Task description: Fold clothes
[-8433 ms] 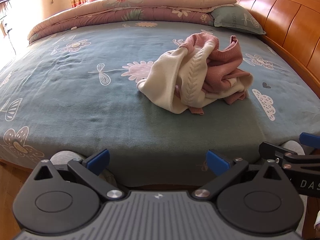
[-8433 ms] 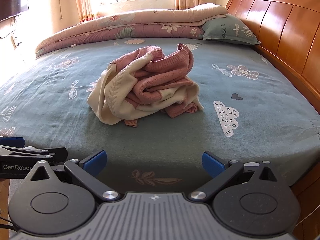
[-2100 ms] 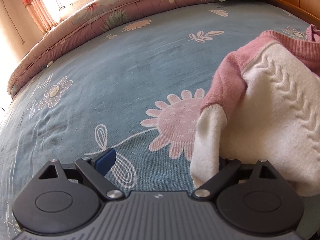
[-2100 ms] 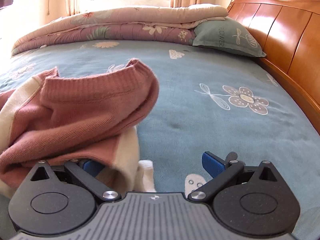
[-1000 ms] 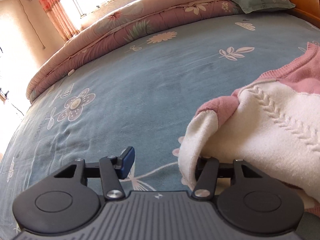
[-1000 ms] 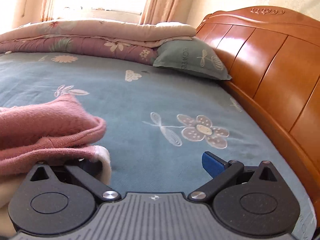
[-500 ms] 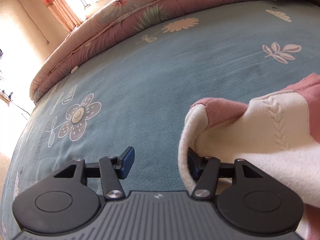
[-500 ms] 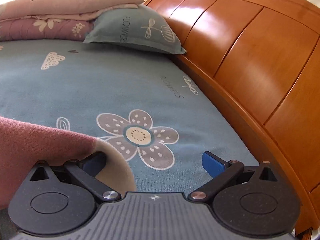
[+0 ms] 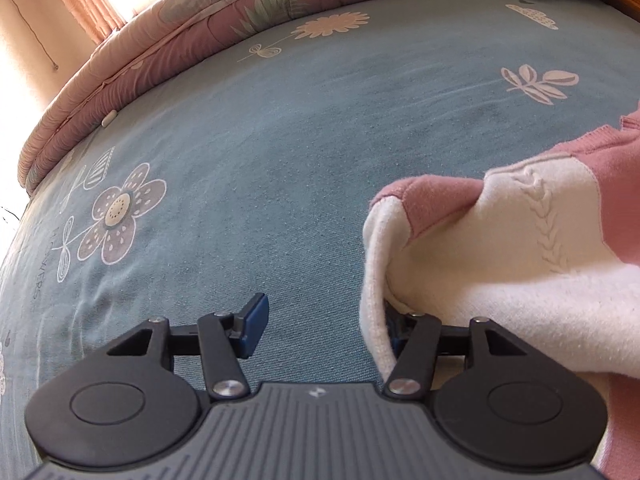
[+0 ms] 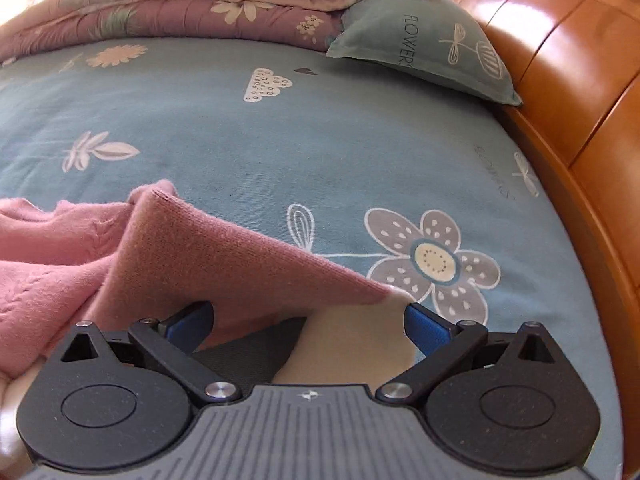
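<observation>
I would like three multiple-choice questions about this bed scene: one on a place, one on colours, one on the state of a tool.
1. Where does the pillow lie?
A. In the middle of the bed
B. Against the wooden headboard, beside the folded quilt
C. On the floor

2. Which colours does the sweater have?
A. Pink and cream
B. Green and black
C. All blue

3. How do the jaws of the left tool stand?
A. Shut flat together
B. Apart, with the sweater hung over one finger
C. Out of view

Key: B, it sits in the corner by the headboard; A, both colours show; B, the sheet shows between the jaws.
</observation>
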Action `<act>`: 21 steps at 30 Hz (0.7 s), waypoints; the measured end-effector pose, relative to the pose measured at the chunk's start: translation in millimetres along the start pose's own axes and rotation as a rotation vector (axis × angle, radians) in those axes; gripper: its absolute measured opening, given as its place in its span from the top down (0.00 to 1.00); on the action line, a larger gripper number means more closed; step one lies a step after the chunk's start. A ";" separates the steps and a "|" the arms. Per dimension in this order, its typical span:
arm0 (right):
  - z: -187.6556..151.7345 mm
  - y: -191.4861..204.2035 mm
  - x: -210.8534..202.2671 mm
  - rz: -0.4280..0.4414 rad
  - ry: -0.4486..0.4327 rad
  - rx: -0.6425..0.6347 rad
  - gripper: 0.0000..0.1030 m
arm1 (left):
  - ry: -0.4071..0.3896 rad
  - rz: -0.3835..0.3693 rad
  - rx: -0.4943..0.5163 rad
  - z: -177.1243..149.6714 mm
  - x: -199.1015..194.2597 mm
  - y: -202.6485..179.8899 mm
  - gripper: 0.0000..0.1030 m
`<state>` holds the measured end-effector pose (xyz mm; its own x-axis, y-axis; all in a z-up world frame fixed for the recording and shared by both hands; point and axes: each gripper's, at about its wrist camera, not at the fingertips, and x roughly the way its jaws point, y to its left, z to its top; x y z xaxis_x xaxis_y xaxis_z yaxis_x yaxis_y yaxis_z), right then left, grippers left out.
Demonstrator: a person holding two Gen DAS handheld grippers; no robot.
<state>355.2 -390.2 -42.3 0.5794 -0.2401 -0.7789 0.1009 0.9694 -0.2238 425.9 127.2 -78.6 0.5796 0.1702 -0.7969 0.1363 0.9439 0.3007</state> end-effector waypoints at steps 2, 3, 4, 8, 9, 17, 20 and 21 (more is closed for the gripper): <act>5.6 0.9 16.3 -0.063 0.016 -0.029 0.00 | 0.011 -0.022 -0.049 2.7 3.3 8.5 0.43; 6.7 -4.5 23.1 -0.116 0.015 -0.019 0.00 | 0.015 -0.033 -0.073 3.8 4.8 13.3 0.43; 7.8 -13.6 29.8 -0.152 0.017 0.007 0.00 | 0.019 -0.041 -0.094 5.1 6.4 17.8 0.42; 5.3 -44.7 42.1 -0.256 0.011 0.128 0.00 | 0.031 -0.031 -0.128 12.6 12.4 27.2 0.36; 3.1 -49.2 42.1 -0.280 0.013 0.145 0.00 | 0.038 -0.037 -0.129 13.5 13.6 27.6 0.36; -35.2 -33.4 -28.5 -0.076 -0.040 0.123 0.00 | 0.026 -0.079 -0.060 -10.5 -34.0 13.7 0.38; -54.0 -16.5 -59.3 0.040 -0.057 0.105 0.00 | 0.036 -0.154 -0.093 -26.8 -59.5 10.0 0.32; -61.7 -10.6 -67.4 0.071 -0.059 0.100 0.00 | 0.034 -0.174 -0.098 -33.7 -67.7 6.7 0.32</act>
<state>265.2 -387.4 -23.6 0.6340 -0.1703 -0.7543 0.1363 0.9848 -0.1077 360.5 131.5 -40.3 0.5268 0.0103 -0.8500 0.1519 0.9827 0.1060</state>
